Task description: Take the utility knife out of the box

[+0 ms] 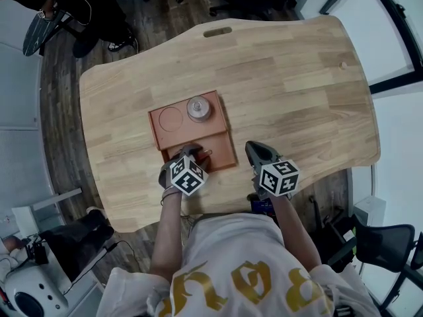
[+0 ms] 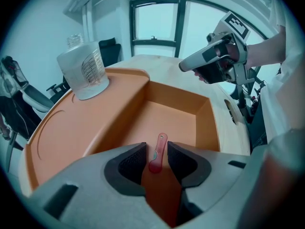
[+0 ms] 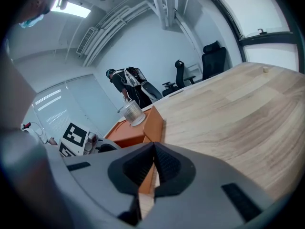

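Nearest in the left gripper view, the left hand-held gripper (image 2: pixel 156 147) has its jaws spread wide, one on either side of the red utility knife (image 2: pixel 159 141). The knife lies flat on the floor of the deeper compartment of the orange box (image 2: pixel 177 98), and neither pad looks to press on it. The box sits toward the near edge of the table (image 1: pixel 297 78), left of its middle, and a glass jar (image 2: pixel 85 68) stands on the box's raised shelf. The right hand-held gripper (image 3: pixel 153 152) hangs over the table's near edge beside the box, with its jaws closed together on nothing.

The step in hand seems to be the grasp itself: the knife is lined up but not yet held. The next move probably calls for settling the tips down to the compartment floor, closing squarely on the thin handle, then lifting straight up to clear the box walls. A flat, slim thing like this could slip or tip if pinched off-centre.
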`<state>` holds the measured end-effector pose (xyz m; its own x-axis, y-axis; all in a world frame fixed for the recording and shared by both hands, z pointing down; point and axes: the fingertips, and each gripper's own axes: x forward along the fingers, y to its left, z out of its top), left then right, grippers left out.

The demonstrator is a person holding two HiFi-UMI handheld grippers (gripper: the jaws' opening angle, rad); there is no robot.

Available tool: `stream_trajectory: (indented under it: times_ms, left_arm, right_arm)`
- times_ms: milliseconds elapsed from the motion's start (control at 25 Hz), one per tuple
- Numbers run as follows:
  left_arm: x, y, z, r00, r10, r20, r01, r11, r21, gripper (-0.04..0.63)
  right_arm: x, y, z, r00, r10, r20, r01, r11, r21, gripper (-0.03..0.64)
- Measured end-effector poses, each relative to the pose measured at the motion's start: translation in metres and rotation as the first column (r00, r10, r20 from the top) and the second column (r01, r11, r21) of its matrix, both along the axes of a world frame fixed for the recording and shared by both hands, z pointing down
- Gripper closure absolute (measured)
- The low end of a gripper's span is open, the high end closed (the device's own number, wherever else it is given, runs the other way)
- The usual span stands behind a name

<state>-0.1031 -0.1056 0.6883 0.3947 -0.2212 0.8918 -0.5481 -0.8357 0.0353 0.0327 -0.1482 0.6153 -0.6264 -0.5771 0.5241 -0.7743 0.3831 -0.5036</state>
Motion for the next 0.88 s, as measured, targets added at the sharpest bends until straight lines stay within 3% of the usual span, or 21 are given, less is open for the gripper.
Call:
stream_trajectory:
  times_ms: [240,440,880]
  left_arm:
    - [0.000,-0.002,-0.001,1.000,-0.002,0.002,0.002,1.000,-0.013,0.479]
    - [0.001,0.000,-0.001,0.999,0.017,0.033,-0.017,1.000,0.005,0.534]
    - [0.001,-0.001,-0.002,0.998,-0.059,0.013,0.059,0.998,0.014,0.538]
  right_arm:
    - [0.005,0.006,0.000,1.000,0.011,0.003,-0.011,1.000,-0.002,0.604]
    - [0.011,0.011,-0.001,1.000,0.031,0.005,-0.031,1.000,-0.003,0.605]
    - [0.018,0.011,-0.010,0.999,0.039,0.010,-0.039,0.999,0.013,0.604]
